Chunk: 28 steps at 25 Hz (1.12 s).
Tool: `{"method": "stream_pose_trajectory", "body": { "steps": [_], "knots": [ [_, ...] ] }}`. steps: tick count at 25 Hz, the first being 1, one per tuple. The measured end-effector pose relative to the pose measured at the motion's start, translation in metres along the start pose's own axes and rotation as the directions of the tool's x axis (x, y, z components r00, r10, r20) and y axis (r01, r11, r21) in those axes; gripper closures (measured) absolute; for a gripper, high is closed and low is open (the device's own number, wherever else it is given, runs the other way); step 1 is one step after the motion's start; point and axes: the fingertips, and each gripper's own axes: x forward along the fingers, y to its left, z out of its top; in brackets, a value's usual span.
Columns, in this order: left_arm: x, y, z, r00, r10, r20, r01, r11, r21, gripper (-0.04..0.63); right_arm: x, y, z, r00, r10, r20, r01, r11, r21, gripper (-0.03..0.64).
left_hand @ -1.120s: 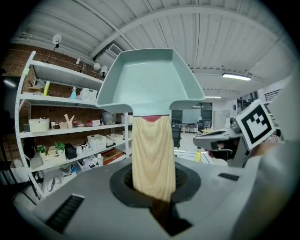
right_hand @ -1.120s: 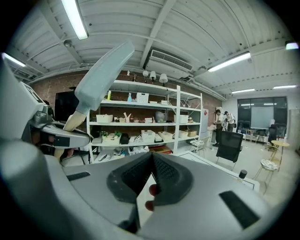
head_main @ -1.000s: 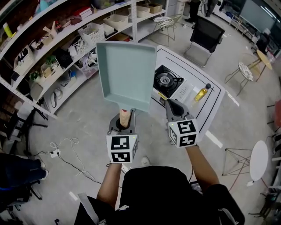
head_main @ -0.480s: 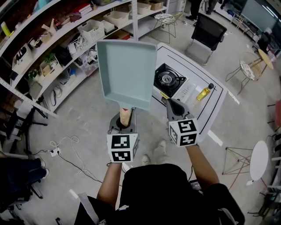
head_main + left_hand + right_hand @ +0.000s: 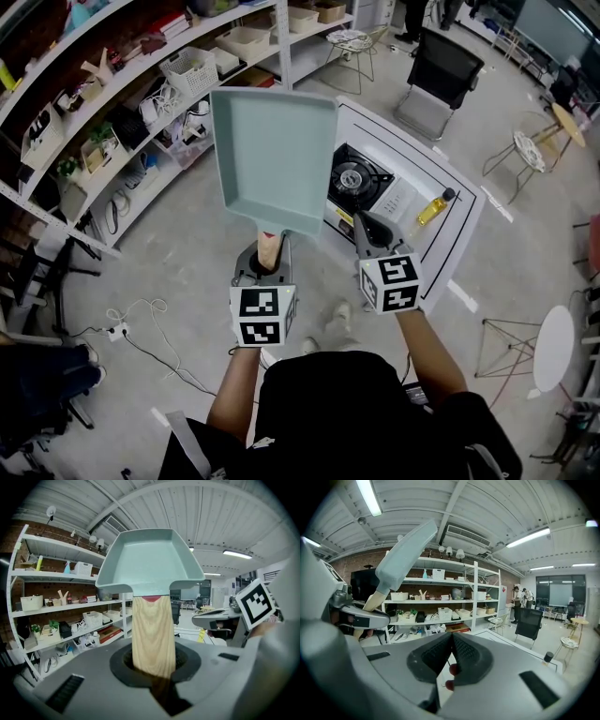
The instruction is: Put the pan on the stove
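A pale green rectangular pan (image 5: 272, 157) with a wooden handle (image 5: 269, 248) is held up in the air, well above the floor. My left gripper (image 5: 264, 272) is shut on that handle (image 5: 153, 639), and the pan's tray (image 5: 149, 562) rises straight ahead of it. The portable gas stove (image 5: 357, 175) sits on a white table (image 5: 464, 220), ahead and to the right of the pan. My right gripper (image 5: 367, 231) is shut with nothing in it, hovering near the table's front edge; its jaws (image 5: 451, 654) meet at the tips.
A bottle of yellow oil (image 5: 431, 203) stands on the table right of the stove. Long shelves (image 5: 141, 84) with baskets and boxes run along the left. A black chair (image 5: 439, 75) stands behind the table, round stools (image 5: 551, 347) to the right. Cables (image 5: 141, 323) lie on the floor.
The table and stove have come slightly closer in the head view. The pan stays held up in the left gripper; both grippers keep their places.
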Motion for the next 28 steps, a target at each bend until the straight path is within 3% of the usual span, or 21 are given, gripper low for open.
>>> {"method": "stream_pose_trajectory", "body": {
  "steps": [17,28],
  "knots": [
    [0.094,-0.015,0.01,0.997,-0.016,-0.072,0.018,0.999,0.026,0.548,0.055,-0.078,0.007,1.0,-0.001,-0.009,0.001,1.0,-0.001,0.615],
    [0.151,-0.02,0.006,0.985,-0.028,-0.172,0.041,0.996,0.074,0.548,0.077,-0.12,-0.002,0.999,-0.014,-0.045,0.015,1.0,0.007,0.615]
  ]
}}
